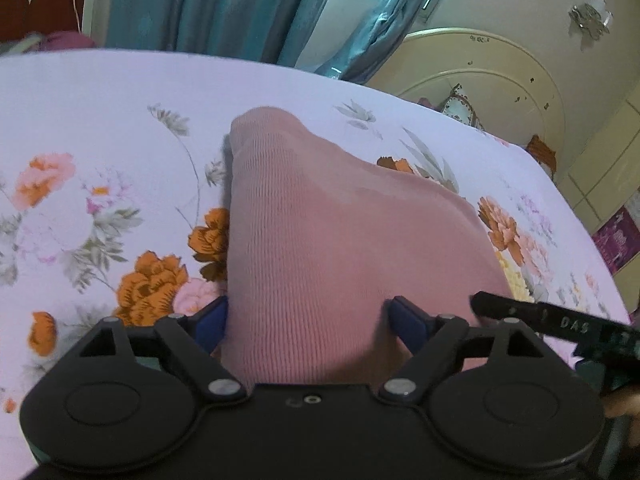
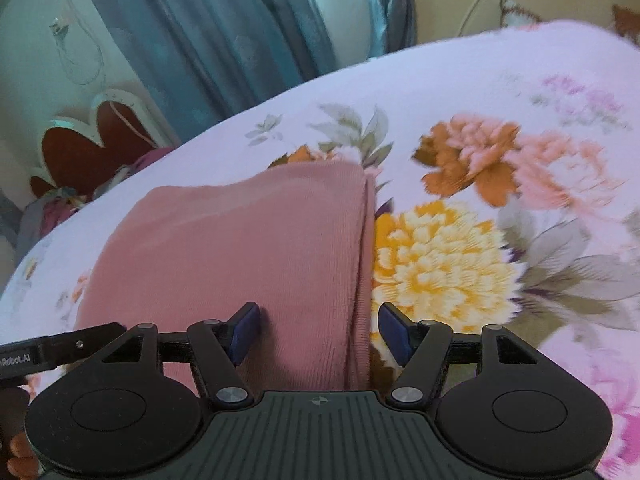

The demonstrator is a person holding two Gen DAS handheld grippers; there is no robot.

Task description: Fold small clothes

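Both sets of jaws stand wide apart, gripping nothing. On the left gripper (image 1: 306, 322), pink cloth fills the whole gap between the blue pads (image 1: 408, 322) and hides most of the left one, yet the pads are spread too far to be pinching it; whether the cloth brushes them I cannot tell. The right gripper (image 2: 318, 330) shows the same spread, its pads clear of the fabric, with the garment's right-hand edge running down between them.

That pink knitted garment (image 1: 320, 220) lies on a bed, on a pale lilac bedsheet (image 1: 100, 92) printed with orange, pink and yellow flowers. It looks doubled over: along its right edge, seen from the right wrist, one layer sits on another. A big yellow bloom (image 2: 440, 264) lies just beside that edge.

Teal curtains (image 1: 224, 4) hang behind the bed, with a cream headboard (image 1: 492, 76) off to one side. Each gripper's dark frame pokes into the other's view at the near corner.
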